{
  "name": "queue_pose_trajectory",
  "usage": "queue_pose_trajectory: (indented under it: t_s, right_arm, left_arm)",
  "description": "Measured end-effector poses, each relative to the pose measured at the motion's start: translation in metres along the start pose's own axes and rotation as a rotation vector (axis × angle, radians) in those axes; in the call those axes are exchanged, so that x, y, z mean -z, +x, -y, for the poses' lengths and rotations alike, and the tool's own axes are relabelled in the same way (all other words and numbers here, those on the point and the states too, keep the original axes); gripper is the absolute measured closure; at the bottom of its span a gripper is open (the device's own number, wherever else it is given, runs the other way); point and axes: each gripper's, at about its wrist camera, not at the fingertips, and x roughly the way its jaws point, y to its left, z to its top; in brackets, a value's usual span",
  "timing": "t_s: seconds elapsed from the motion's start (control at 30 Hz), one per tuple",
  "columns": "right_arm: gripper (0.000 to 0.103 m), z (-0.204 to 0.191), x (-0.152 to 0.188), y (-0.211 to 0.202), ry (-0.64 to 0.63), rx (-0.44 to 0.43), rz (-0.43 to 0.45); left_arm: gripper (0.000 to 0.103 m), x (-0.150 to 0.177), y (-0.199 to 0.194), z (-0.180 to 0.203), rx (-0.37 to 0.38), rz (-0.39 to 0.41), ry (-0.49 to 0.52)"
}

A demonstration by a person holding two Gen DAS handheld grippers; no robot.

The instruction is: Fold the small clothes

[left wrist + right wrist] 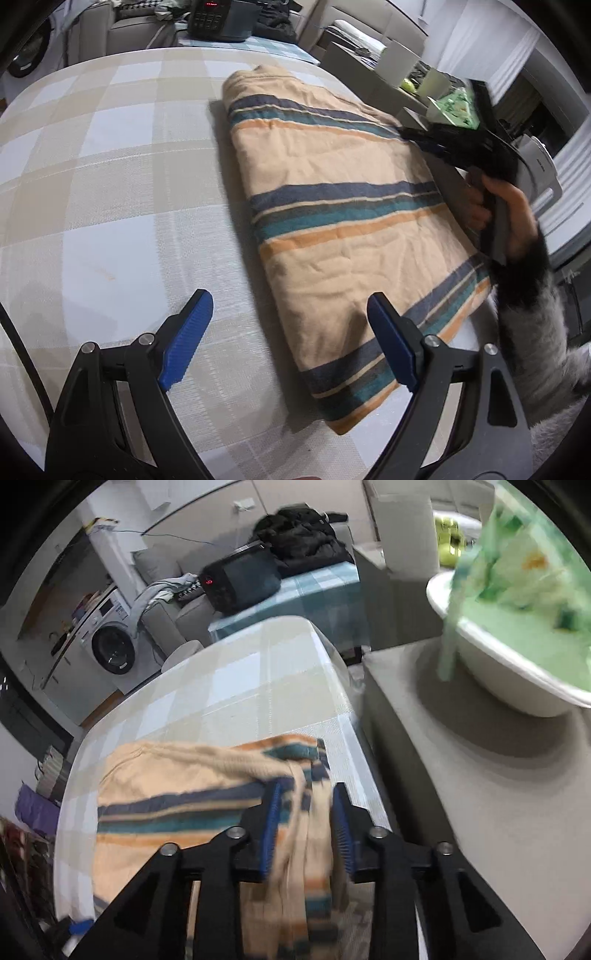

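A checked tablecloth point(110, 155) covers the table; the folded striped cloth point(332, 221) lies right of centre. The right gripper point(304, 834) stands part-open, fabric loose between its jaws. The left gripper point(291, 339), lower frame, gapes empty.

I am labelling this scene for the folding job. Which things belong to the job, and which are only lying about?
Job: striped garment; left hand-held gripper; right hand-held gripper; checked table.
Lying about: white bowl; washing machine; black appliance; dark jacket.
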Motion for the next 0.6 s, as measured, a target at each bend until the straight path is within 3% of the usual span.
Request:
queue_pose_trajectory:
  t_s: [0.1,0.2,0.37,0.4,0.5,0.6]
  right_arm:
    - [0.051,-0.002,0.023,-0.037,-0.054,-0.028,0.046]
    - [0.044,0.0,0.054,-0.057,-0.079,-0.045,0.026]
    - [0.044,0.019,0.103,-0.063,-0.018,-0.1,-0.043]
    - [0.044,0.021,0.106,-0.061,-0.001,-0.12,-0.055]
    - [0.044,0.022,0.11,-0.054,0.032,-0.184,-0.046]
    - [0.044,0.018,0.111,-0.047,0.025,-0.199,-0.049]
  left_arm:
    - [0.019,-0.005,-0.004,-0.01,0.04,0.02,-0.053]
    - [0.021,-0.016,-0.001,-0.02,0.088,0.048,-0.113]
    - [0.041,-0.034,0.018,-0.019,0.15,0.009,-0.165]
    - [0.052,-0.036,0.022,-0.018,0.162,-0.002,-0.174]
    - [0.056,-0.042,0.029,-0.016,0.164,-0.013,-0.18]
    - [0.07,-0.044,0.033,-0.022,0.171,-0.022,-0.22]
